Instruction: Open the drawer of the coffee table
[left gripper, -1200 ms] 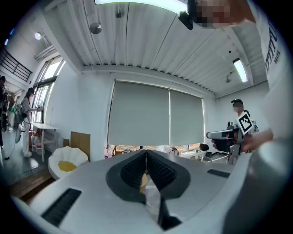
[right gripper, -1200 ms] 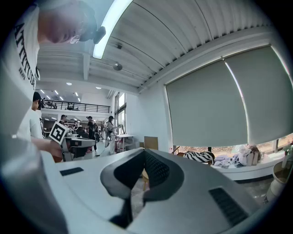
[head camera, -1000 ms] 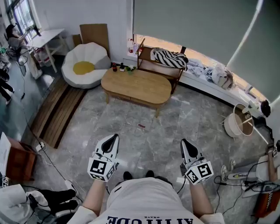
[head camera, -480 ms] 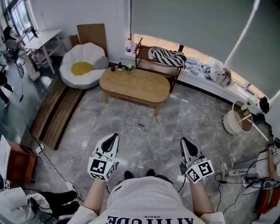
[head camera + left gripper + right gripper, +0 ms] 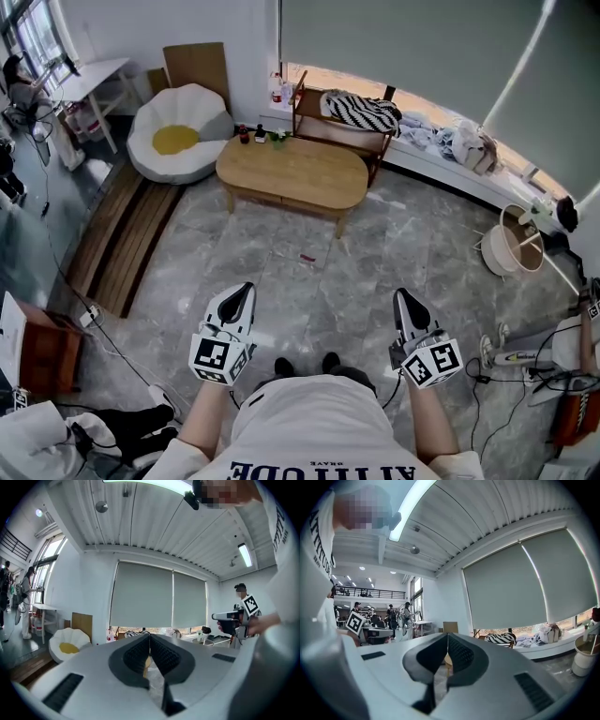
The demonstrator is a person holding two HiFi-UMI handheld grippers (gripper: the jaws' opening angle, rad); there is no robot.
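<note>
Approach step: the left gripper (image 5: 242, 292) and right gripper (image 5: 401, 298), both closed and empty, hung well short of the far coffee table (image 5: 292, 173); next probably meant walking closer.

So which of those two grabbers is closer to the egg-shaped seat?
Left. The left gripper is on the same side of the room as the egg-shaped seat, nearer the person; the right gripper is farther off, across to the other side.

Matt light-wood coffee table (image 5: 292, 173), glossy grey marbled floor tiles (image 5: 309, 281)
</note>
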